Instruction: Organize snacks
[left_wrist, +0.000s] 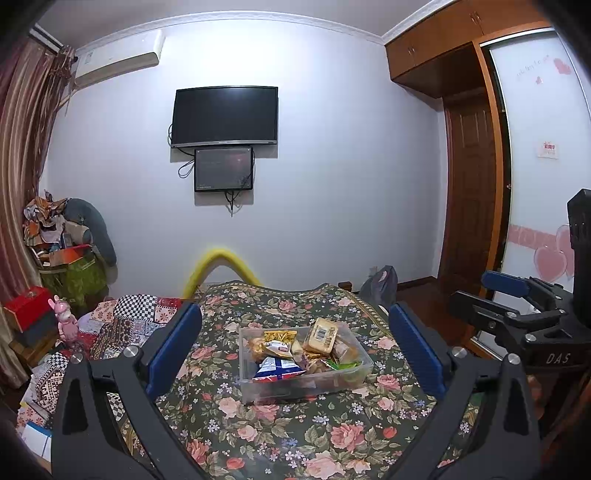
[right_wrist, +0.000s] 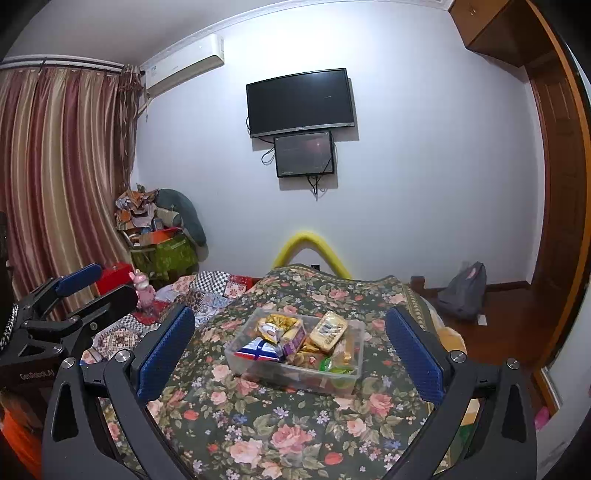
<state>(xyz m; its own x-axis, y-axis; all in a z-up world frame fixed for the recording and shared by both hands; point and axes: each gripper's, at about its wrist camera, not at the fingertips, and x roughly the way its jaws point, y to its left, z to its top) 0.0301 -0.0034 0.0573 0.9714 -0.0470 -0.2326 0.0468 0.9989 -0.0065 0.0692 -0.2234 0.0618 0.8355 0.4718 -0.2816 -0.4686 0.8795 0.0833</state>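
A clear plastic bin (left_wrist: 360, 369) (right_wrist: 240, 363) sits on a floral cloth (left_wrist: 258, 435) (right_wrist: 258, 424) and holds several snack packets. Among them are a tan wrapped bar (left_wrist: 322, 334) (right_wrist: 328, 330), a blue, white and red bag (left_wrist: 277, 367) (right_wrist: 256, 350) and a gold packet (right_wrist: 282, 319). My left gripper (left_wrist: 295, 343) is open, its blue pads wide apart with the bin beyond and between them, not touched. My right gripper (right_wrist: 290, 341) is open too, short of the bin. Each gripper shows at the edge of the other's view, the right gripper (left_wrist: 495, 291) and the left gripper (right_wrist: 85, 284).
A patchwork quilt (left_wrist: 122, 325) (right_wrist: 207, 291) lies left of the floral cloth, with a pink rabbit toy (left_wrist: 66, 317) (right_wrist: 142, 288) and a red box (left_wrist: 27, 306) beside it. A yellow foam tube (left_wrist: 218, 264) arcs behind. A grey backpack (right_wrist: 463, 291) stands on the wooden floor at right.
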